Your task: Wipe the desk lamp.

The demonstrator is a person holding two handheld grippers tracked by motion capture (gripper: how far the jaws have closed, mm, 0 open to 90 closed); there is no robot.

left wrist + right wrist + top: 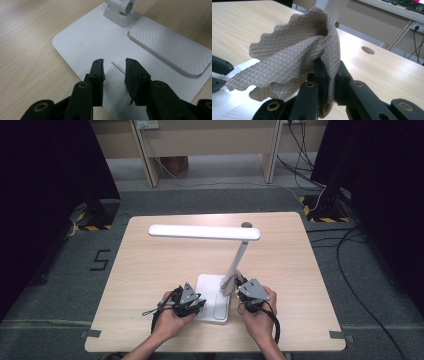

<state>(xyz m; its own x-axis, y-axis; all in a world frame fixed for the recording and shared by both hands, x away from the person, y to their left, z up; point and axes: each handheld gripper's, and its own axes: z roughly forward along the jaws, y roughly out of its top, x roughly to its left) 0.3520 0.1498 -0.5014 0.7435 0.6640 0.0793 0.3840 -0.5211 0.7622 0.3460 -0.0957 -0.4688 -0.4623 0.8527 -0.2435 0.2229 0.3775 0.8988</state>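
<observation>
A white desk lamp stands on the wooden table, with its flat base [212,295] near the front edge, a slanted stem [239,257] and a long head [204,232]. My left gripper [201,304] reaches over the base's left side. Its jaws [114,63] stand apart just above the white base [85,32], with nothing between them. A power symbol [79,45] and a textured inset [167,47] mark the base. My right gripper [239,289] is at the foot of the stem. It [331,72] is shut on a beige quilted cloth [294,50] that fans out above the jaws.
The stem's hinge [122,10] rises at the far side of the base. A round cable hole [246,225] sits near the table's back edge. Beyond the table are a desk frame [150,160] and floor cables [350,270].
</observation>
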